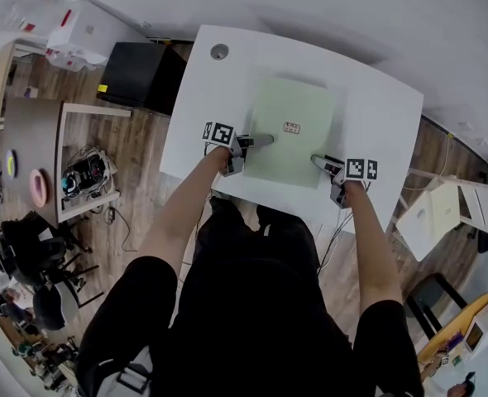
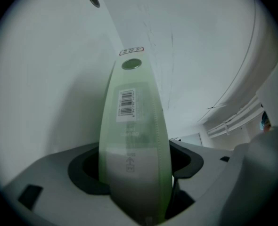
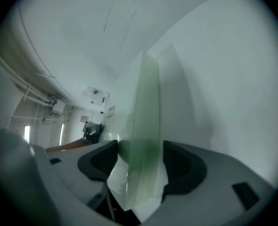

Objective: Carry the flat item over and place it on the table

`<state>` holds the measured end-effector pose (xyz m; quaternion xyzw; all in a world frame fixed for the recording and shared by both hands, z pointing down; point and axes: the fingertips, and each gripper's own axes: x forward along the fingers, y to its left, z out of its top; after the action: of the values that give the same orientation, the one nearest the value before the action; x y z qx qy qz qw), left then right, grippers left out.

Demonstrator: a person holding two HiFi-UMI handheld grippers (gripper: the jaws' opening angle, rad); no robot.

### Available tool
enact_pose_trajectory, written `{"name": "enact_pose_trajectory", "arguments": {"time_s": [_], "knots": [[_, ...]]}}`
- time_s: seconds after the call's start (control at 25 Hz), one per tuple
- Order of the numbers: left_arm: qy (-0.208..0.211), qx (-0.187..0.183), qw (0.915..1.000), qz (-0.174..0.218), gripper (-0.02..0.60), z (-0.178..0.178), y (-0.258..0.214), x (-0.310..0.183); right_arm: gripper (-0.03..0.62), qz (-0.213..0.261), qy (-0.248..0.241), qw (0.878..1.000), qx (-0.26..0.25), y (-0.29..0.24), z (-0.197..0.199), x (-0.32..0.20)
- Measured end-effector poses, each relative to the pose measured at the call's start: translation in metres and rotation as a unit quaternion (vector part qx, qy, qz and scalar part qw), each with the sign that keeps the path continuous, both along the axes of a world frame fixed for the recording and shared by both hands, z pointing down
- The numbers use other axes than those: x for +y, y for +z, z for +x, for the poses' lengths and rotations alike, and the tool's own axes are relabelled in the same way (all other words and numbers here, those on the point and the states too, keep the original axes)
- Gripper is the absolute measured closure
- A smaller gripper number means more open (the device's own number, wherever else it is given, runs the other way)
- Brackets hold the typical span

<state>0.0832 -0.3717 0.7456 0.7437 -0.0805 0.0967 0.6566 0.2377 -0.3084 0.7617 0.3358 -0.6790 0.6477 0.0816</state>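
While both pairs of fingers pinch the flat item (image 1: 298, 110), I hold it over the middle of the desk (image 1: 376, 98). The left gripper (image 1: 265, 141) clamps its left edge and the right gripper (image 1: 319, 161) its near right corner. Its long axis seems to run away from me. Whether it touches the desk, I cannot tell.

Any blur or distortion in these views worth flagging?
Head view: sharp, but fisheye bows the table edges. Left gripper view: green sheet sharp at its barcode, blurred near the jaws, dark vignette corners. Right gripper view: sheet blurred at the jaws, same vignette.
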Motion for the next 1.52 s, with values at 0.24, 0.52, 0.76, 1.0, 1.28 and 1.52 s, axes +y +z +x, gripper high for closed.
{"name": "enact_pose_trajectory", "arguments": {"time_s": [0.24,0.52,0.76,1.0,1.28,1.52], "knots": [[0.009,-0.008,0.9998,0.013,0.242,-0.015,0.0,-0.002,0.273,0.001,-0.001,1.0,0.006,0.0,0.0,-0.002],[0.014,-0.037,0.999,0.023,0.239,-0.039,0.003,-0.001,0.279,-0.006,0.0,1.0,0.008,0.0,0.001,-0.001],[-0.023,-0.07,0.9964,0.042,0.239,-0.076,0.004,-0.011,0.283,0.0,0.019,1.0,0.005,0.002,0.004,-0.001],[-0.042,-0.053,0.9957,0.063,0.239,-0.082,-0.015,-0.004,0.283,0.07,0.016,0.997,0.039,-0.008,0.008,-0.005],[-0.062,-0.042,0.9862,0.148,0.239,-0.078,-0.055,0.015,0.283,0.117,0.069,0.99,0.024,-0.038,0.012,-0.004],[-0.089,-0.007,0.9744,0.207,0.242,-0.081,-0.092,0.044,0.283,0.213,0.137,0.964,0.086,-0.093,0.027,0.003]]}}
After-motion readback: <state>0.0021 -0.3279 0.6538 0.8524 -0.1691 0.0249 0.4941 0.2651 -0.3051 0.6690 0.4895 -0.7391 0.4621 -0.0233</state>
